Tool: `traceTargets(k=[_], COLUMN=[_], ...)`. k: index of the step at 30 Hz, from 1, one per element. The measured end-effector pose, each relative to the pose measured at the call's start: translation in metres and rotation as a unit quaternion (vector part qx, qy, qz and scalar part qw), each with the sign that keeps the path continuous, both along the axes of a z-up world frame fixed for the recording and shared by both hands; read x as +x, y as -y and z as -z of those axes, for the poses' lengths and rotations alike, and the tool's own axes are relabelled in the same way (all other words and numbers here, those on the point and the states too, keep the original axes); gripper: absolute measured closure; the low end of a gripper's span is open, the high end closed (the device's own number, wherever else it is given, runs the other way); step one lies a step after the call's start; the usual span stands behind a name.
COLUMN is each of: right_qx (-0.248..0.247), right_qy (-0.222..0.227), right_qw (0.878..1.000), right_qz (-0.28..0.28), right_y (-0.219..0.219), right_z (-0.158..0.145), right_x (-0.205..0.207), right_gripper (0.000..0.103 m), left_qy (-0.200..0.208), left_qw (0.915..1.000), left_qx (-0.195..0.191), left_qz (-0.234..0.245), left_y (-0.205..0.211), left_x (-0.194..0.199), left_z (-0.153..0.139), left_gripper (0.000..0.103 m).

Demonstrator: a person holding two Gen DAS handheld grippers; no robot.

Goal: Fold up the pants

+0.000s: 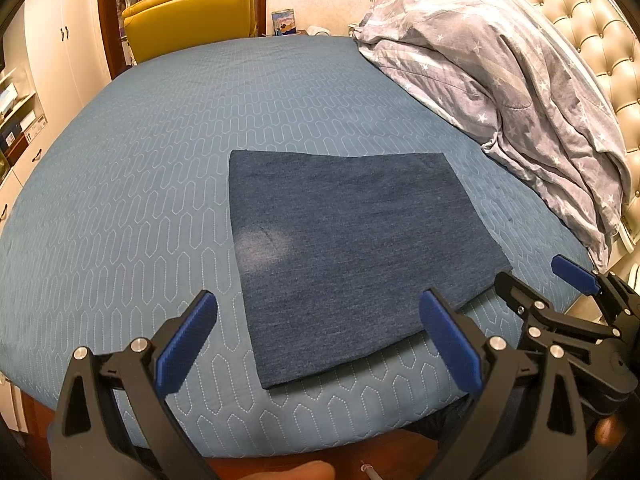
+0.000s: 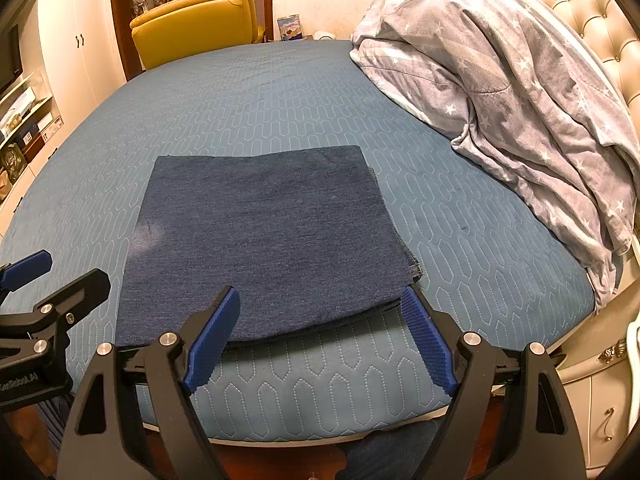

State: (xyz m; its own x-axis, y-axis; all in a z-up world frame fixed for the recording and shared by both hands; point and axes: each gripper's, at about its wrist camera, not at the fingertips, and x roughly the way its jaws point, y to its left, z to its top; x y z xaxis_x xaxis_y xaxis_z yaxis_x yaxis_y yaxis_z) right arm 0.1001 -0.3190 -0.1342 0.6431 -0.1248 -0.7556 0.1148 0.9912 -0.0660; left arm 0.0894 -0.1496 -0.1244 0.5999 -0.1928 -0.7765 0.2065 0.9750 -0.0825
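The dark blue denim pants [image 1: 344, 248] lie folded into a flat square on the blue quilted bed; they also show in the right wrist view [image 2: 268, 240]. My left gripper [image 1: 320, 320] is open and empty, just above the pants' near edge. My right gripper [image 2: 320, 312] is open and empty at the pants' near right corner, with stacked layers showing at that edge. The right gripper also shows at the right of the left wrist view [image 1: 536, 280], and the left gripper at the left of the right wrist view [image 2: 60, 272].
The blue quilted bed cover [image 1: 160, 184] spreads wide to the left and back. A crumpled grey star-print duvet [image 1: 520, 92] is piled at the right against a tufted cream headboard [image 1: 592, 40]. A yellow armchair [image 1: 192, 12] stands behind the bed. White cabinets [image 1: 52, 60] stand left.
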Motion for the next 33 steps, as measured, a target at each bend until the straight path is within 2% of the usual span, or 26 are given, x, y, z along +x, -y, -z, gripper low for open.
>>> traceTargets(k=[33], right_qx=[0.004], right_qy=[0.003], right_qw=[1.000], right_qz=[0.004], right_y=[-0.0026], right_z=[-0.0047], right_x=[-0.0029], right_gripper=[0.023], left_qy=[0.002], left_qw=[1.0000], left_qx=[-0.002], left_qz=[0.002], left_y=[0.0062], left_x=[0.0042], left_z=[-0.0017], left_gripper=[0.002])
